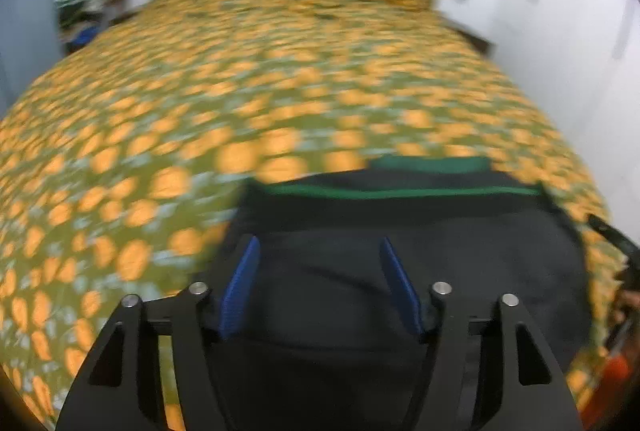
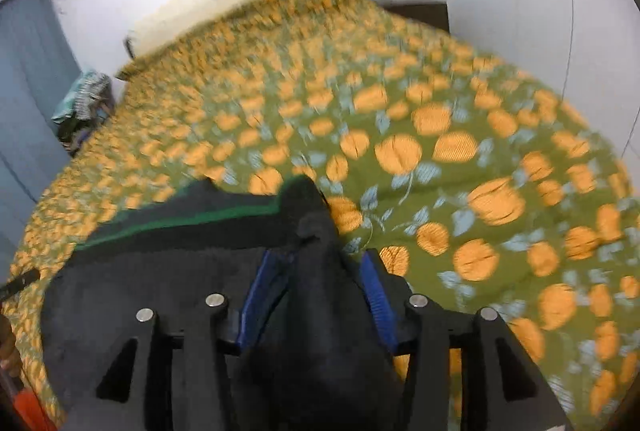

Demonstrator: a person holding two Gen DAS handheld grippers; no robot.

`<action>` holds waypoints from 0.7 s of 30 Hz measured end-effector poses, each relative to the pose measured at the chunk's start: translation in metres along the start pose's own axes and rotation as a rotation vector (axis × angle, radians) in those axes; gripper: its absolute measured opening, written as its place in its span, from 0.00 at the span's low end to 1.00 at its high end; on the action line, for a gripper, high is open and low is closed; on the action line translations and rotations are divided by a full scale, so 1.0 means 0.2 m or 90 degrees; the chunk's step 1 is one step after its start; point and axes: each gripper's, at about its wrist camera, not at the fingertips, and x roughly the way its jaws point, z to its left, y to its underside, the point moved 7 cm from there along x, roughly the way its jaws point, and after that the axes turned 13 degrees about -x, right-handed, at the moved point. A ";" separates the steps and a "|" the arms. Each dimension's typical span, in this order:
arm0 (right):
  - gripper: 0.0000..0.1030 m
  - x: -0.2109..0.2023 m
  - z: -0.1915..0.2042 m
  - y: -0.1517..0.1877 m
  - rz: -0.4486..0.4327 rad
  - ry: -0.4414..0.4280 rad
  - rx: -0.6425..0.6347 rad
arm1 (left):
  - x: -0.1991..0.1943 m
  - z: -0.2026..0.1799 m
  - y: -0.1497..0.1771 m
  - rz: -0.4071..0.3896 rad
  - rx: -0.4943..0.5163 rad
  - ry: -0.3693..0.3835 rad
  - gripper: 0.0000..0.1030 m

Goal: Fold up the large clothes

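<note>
Bunched between the right tool's [image 2: 320,295] blue pads, a corner of the black fabric garment with green trim [image 2: 168,271] is pinched, likely for lifting into a fold. It lies on the orange-flowered green bedspread [image 2: 460,171], while the left tool [image 1: 320,287] hovers wide and empty above it.

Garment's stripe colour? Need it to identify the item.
Green, on the black garment; the stripe shows best in the left wrist view.

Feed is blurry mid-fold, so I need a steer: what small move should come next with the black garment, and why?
Probably close the left gripper on the black garment. Its blue pads stand apart over the cloth, gripping nothing, while the right gripper has a bunched corner between its pads. Folding likely needs both held.
</note>
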 end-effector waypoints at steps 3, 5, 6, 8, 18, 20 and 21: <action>0.48 -0.20 0.08 0.03 -0.033 -0.037 -0.010 | 0.07 -0.22 0.03 0.053 0.013 0.052 0.65; 0.49 -0.32 0.16 0.08 -0.049 -0.077 -0.011 | 0.20 -0.34 0.05 0.080 0.008 0.058 0.65; 0.49 -0.39 0.22 0.12 -0.056 -0.104 -0.016 | 0.28 -0.38 0.06 0.090 0.011 0.047 0.65; 0.49 -0.49 0.31 0.18 -0.067 -0.133 -0.024 | 0.41 -0.42 0.09 0.109 0.013 0.026 0.65; 0.51 -0.62 0.46 0.49 -0.036 -0.188 -0.023 | 0.59 -0.41 0.21 0.107 0.064 -0.019 0.70; 0.51 -0.61 0.45 0.51 -0.027 -0.189 -0.015 | 0.50 -0.41 0.22 0.111 0.075 -0.001 0.69; 0.51 -0.62 0.45 0.51 -0.030 -0.191 -0.012 | 0.43 -0.42 0.24 0.109 0.087 0.015 0.69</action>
